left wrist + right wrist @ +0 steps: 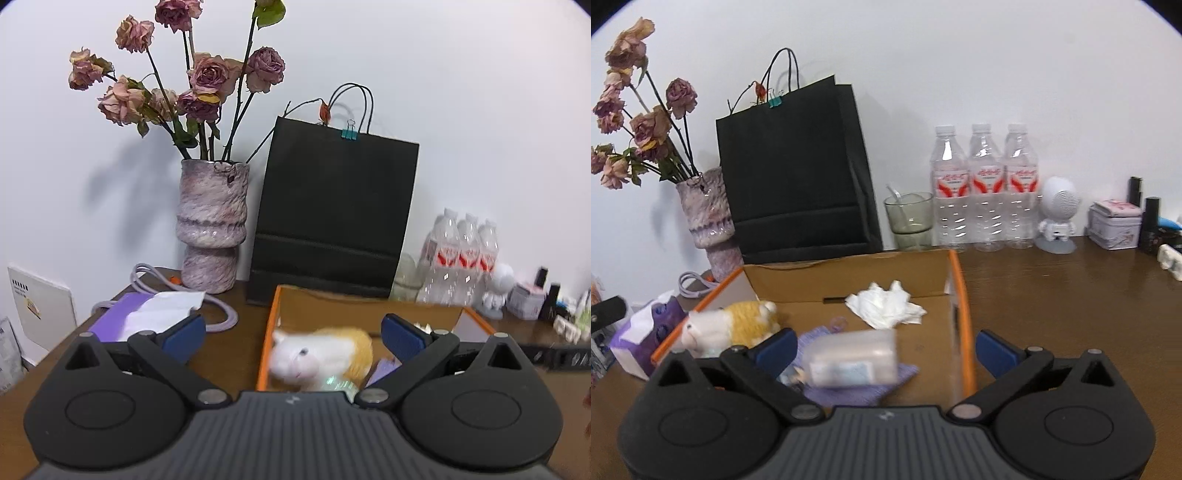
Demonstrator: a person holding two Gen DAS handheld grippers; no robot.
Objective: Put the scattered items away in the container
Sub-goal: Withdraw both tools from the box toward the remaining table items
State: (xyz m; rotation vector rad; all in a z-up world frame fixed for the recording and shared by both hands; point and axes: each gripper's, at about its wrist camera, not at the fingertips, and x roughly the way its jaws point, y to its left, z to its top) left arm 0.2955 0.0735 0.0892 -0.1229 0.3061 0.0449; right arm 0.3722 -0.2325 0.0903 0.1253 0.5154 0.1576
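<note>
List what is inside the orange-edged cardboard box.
Inside the box: a plush toy, crumpled tissue, a translucent packet over purple cloth, and a small figure. The nearest floor is hidden behind the gripper bodies.

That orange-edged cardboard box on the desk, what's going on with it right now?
A person holding a two-finger claw in each hand is tidying loose items into the orange-edged cardboard box on the brown wooden desk. Inside it lie a white and yellow plush toy, a crumpled white tissue, a translucent plastic case and a purple knitted cloth. Both the left claw and the right claw are open and hold nothing, above the box's near edge.
</note>
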